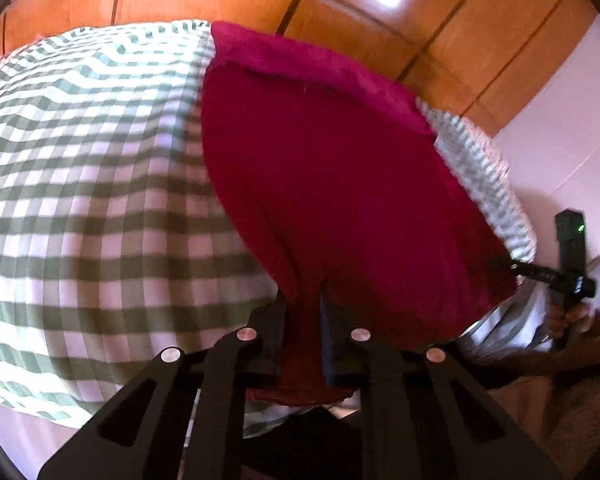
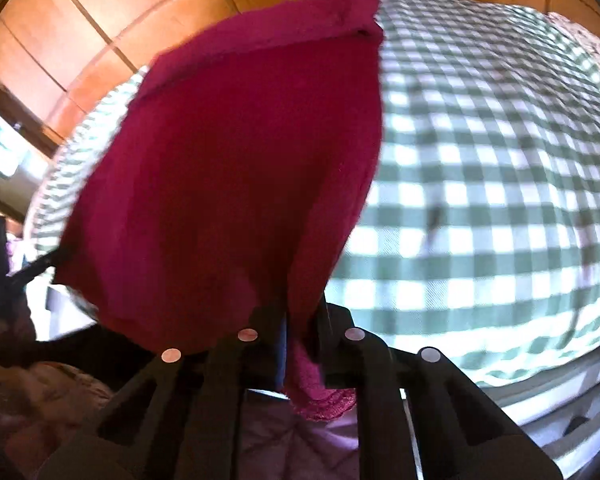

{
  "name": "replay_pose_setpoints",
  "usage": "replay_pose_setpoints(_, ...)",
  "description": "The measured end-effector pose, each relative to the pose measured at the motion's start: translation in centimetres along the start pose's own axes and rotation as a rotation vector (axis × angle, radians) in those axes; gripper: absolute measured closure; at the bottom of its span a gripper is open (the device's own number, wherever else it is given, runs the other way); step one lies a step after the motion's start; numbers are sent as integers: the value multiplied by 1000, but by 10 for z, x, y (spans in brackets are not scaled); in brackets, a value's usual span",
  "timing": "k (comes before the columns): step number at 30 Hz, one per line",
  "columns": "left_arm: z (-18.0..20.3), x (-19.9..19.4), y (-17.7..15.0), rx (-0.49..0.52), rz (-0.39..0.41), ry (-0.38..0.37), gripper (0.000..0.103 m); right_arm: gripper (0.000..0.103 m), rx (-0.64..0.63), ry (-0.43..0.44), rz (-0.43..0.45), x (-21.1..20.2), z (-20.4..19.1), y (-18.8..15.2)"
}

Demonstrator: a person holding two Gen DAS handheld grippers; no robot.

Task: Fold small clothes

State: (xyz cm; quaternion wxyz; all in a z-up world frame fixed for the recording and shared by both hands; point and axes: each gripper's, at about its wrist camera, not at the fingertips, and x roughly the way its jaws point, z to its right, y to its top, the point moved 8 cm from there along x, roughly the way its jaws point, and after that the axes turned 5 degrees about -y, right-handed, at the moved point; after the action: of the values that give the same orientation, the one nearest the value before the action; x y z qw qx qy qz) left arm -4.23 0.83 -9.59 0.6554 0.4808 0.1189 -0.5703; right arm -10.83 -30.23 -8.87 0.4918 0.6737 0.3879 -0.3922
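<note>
Left gripper (image 1: 303, 312) clamped on magenta garment's (image 1: 332, 184) near edge at 6 o'clock; right gripper (image 2: 302, 316) pinching the other near corner. Both point forward, garment stretched over green-checked tablecloth (image 1: 92, 184), far edge folded at 12.

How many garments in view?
1. A magenta garment on the checkered cloth, near edge pinched by the left gripper and right gripper. Others may be hidden beneath or out of frame.

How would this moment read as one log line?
left gripper: shut on red cloth | right gripper: shut on red cloth | over checked sheet
</note>
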Motion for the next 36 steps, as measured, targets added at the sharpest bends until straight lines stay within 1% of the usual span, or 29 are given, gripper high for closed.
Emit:
replay_pose_setpoints(2,3,-9,17,-51,46,-82,91,94,36,58,53,-10,-2,17)
replay_pose_setpoints(3,5,-13,31,-62,77,-111,91,94,54,79,87,-15,-2,30)
replay_pose_setpoints(4,7,-15,41,-62,97,-123,91,94,66,91,117,-17,-2,44)
replay_pose_setpoints(6,9,-13,69,-66,144,-134,91,94,97,99,151,-15,2,67)
replay_pose_setpoints(8,8,-6,93,-79,172,-148,91,94,125,83,176,-6,10,95)
replay_pose_setpoints(9,4,1,108,-83,185,-126,91,94,133,72,182,-2,13,104)
replay_pose_setpoints(11,-4,17,130,-110,180,-104,91,94,157,57,189,11,21,127)
replay_pose_setpoints(13,-16,34,154,-150,176,-57,90,94,175,44,195,20,31,150)
replay_pose_setpoints(14,-21,43,164,-160,168,-45,88,94,187,46,201,23,34,159)
replay_pose_setpoints(15,-26,49,173,-176,167,-29,82,91,211,57,212,27,39,171)
replay_pose_setpoints(16,-34,52,181,-203,175,-2,76,73,222,65,215,30,40,180)
replay_pose_setpoints(17,-41,52,188,-223,194,24,74,38,237,81,222,30,42,185)
replay_pose_setpoints(18,-48,50,195,-227,206,43,69,21,270,103,248,27,46,192)
replay_pose_setpoints(19,-52,48,195,-231,214,55,61,10,293,96,274,25,52,196)
replay_pose_setpoints(20,-58,44,192,-244,222,64,58,10,315,93,304,19,58,197)
replay_pose_setpoints(21,-65,41,186,-253,220,68,57,10,318,103,302,16,62,194)
replay_pose_setpoints(22,-72,40,180,-257,211,74,57,10,321,102,295,16,66,192)
replay_pose_setpoints(24,-82,37,160,-251,185,81,56,10,324,86,279,16,76,177)
replay_pose_setpoints(26,-86,42,142,-243,158,76,54,10,314,71,249,18,80,159)
replay_pose_setpoints(27,-86,47,129,-241,133,71,54,10,298,55,233,21,80,148)
replay_pose_setpoints(28,-86,52,124,-240,119,68,54,10,281,39,224,25,80,139)
replay_pose_setpoints(30,-80,61,113,-221,102,64,55,20,254,19,205,37,76,130)
replay_pose_setpoints(31,-76,64,114,-207,101,67,63,29,249,12,201,42,73,129)
replay_pose_setpoints(32,-70,68,116,-190,99,68,67,37,241,-5,210,46,70,131)
replay_pose_setpoints(33,-67,68,116,-179,100,76,73,43,232,-11,220,50,68,133)
replay_pose_setpoints(34,-65,69,118,-163,100,91,80,59,227,-16,224,53,65,136)
replay_pose_setpoints(35,-64,71,119,-147,95,110,82,68,226,-17,223,56,61,140)
replay_pose_setpoints(36,-64,71,120,-139,90,127,86,72,217,-24,217,60,56,145)
